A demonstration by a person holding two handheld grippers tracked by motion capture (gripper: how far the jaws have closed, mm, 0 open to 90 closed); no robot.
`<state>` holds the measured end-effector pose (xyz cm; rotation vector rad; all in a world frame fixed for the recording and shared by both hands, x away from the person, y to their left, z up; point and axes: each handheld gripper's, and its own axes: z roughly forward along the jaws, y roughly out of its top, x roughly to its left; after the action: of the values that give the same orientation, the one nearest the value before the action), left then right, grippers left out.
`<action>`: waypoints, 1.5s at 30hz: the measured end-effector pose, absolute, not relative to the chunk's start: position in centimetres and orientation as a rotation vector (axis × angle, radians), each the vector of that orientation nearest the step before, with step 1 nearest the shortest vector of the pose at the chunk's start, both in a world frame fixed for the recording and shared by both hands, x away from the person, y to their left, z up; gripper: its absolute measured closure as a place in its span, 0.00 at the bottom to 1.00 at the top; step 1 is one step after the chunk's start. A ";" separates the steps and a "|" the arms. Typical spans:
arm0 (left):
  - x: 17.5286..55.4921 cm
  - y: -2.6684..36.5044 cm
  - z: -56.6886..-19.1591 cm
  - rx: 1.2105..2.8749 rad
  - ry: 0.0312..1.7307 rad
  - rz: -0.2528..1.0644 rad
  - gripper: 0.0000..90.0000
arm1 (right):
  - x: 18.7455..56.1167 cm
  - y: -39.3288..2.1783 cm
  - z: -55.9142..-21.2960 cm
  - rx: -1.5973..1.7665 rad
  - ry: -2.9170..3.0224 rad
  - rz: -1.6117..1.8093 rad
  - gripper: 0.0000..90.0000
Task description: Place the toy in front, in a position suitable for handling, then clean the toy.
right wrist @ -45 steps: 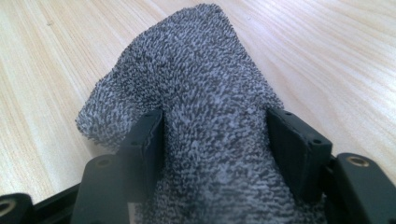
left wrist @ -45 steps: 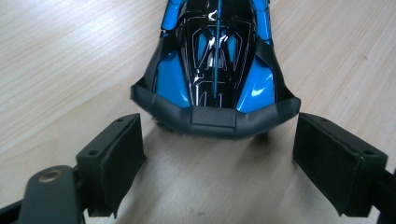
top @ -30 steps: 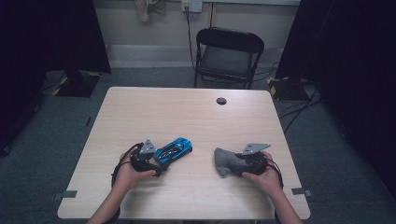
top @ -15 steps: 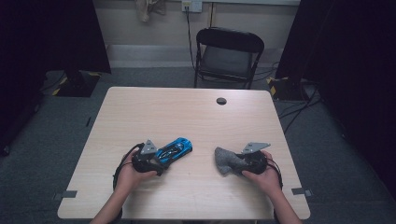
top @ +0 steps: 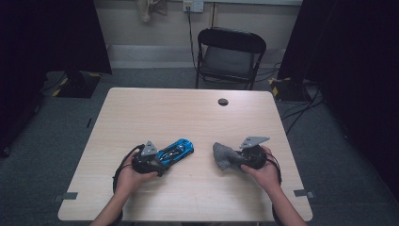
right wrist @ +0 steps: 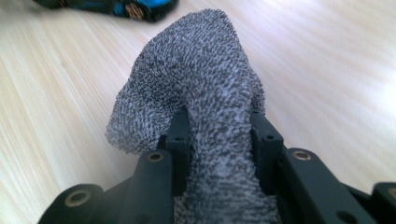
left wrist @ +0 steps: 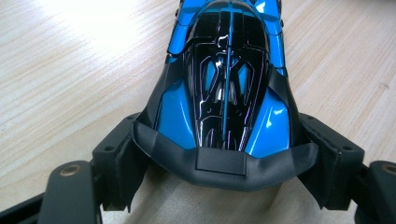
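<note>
The work surface is a rectangular table with a pale wood-grain laminate top (top: 155, 117), standing on grey carpet in a room hung with dark curtains. A black folding chair (top: 229, 56) stands at the far edge of the table, and a cable runs down the light wall behind it from a wall socket (top: 193, 5). A small round black disc (top: 223, 101) lies on the tabletop near the far edge, well apart from both hands. No container stands on the table. The left gripper (top: 157, 163) sits at the near left of the table, and its jaws stand at either flank of the tail of a glossy blue and black toy sports car (left wrist: 226, 79); the pads touch the rear bodywork on both sides, so the car is gripped, with its wheels on the tabletop and its nose pointing away towards the table's middle. The right gripper (right wrist: 219, 135) sits at the near right, and its jaws have just been closing on a bunched grey knitted cloth (right wrist: 196, 84), which is pinched between the pads and bulges out in front of them. In the high view the cloth (top: 223, 155) lies near the car (top: 176, 149) but apart from it.
</note>
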<state>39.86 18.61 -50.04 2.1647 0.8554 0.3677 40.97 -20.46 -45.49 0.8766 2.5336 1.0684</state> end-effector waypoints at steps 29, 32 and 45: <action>39.8 18.6 -50.0 2.165 0.856 0.367 0.27 | 43.1 -2.6 -43.5 0.701 2.641 1.175 0.75; 39.8 18.6 -50.0 2.166 0.856 0.371 0.27 | 42.8 -1.5 -44.3 0.685 2.666 1.179 0.75; 39.8 18.6 -50.0 2.165 0.857 0.368 0.27 | 44.2 -1.0 -44.8 0.783 2.647 1.048 0.77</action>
<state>39.83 18.61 -50.04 2.1647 0.8569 0.3678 44.22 -1.00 -44.80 0.7831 2.6472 1.0484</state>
